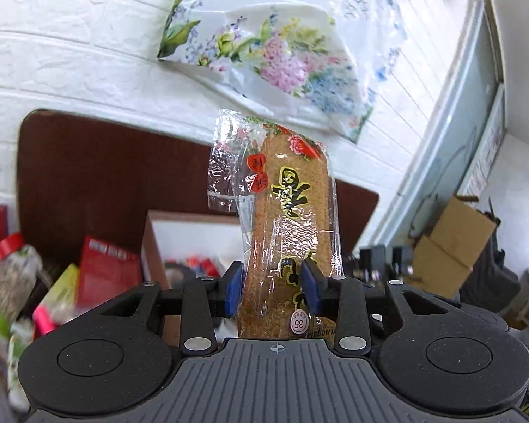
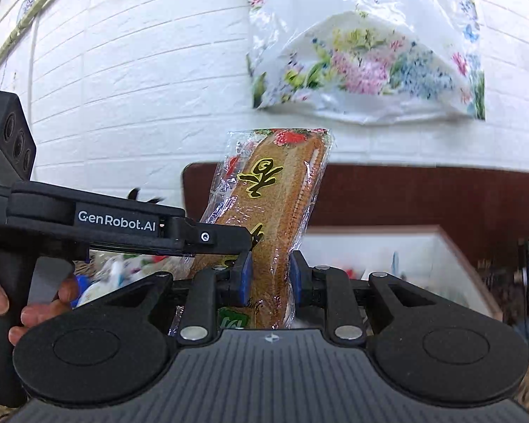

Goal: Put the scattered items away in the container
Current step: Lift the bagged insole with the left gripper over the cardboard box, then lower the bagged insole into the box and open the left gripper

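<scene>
A pair of brown insoles in a clear plastic pack (image 1: 285, 218) with yellow characters stands upright between both grippers. My left gripper (image 1: 274, 290) is shut on the pack's lower part. My right gripper (image 2: 269, 280) is also shut on the same pack (image 2: 278, 204), gripping its thin edge. The left gripper's arm (image 2: 123, 227) comes in from the left in the right wrist view and meets the pack. Behind and below it stands a white open box (image 1: 190, 232) with a brown rim, also shown in the right wrist view (image 2: 416, 246), with small items inside.
A floral plastic bag (image 2: 366, 49) hangs on the white brick wall above. A red-capped jar (image 1: 7, 268), red boxes (image 1: 105, 271) and other packets lie at the left. Cardboard boxes (image 1: 451, 246) stand at the right. A brown mat (image 1: 88, 183) covers the surface.
</scene>
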`<state>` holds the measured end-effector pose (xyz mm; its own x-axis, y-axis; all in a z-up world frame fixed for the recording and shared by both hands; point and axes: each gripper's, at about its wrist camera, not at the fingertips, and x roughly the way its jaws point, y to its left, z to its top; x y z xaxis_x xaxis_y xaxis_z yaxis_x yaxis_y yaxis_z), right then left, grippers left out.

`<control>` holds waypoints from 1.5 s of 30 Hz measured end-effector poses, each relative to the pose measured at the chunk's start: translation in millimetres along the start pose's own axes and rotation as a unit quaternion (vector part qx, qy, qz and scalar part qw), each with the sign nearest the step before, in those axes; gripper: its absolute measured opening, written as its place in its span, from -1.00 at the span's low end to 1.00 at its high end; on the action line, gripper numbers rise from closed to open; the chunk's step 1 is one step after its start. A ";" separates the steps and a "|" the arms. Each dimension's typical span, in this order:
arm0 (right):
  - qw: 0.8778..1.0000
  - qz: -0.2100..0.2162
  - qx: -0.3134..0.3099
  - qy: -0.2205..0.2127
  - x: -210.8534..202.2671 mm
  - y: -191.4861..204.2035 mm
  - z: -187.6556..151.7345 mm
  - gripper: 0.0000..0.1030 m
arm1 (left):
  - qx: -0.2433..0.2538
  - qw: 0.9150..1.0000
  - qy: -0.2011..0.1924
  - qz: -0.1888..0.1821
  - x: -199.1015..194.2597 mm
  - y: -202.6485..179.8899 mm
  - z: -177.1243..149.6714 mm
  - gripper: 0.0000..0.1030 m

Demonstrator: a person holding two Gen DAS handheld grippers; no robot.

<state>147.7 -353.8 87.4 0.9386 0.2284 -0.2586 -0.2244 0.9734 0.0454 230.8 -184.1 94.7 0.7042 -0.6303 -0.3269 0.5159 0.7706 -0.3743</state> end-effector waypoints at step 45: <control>0.997 0.009 -0.061 0.046 45.3 -17.2 -23.4 0.98 | -0.041 0.998 0.033 0.025 -0.9 20.4 -51.6 1.00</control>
<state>187.9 -360.5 52.3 0.9073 0.2375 -0.3471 -0.2762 0.9588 -0.0661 215.5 -172.7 42.6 0.6925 -0.5988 -0.4024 0.4380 0.7922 -0.4250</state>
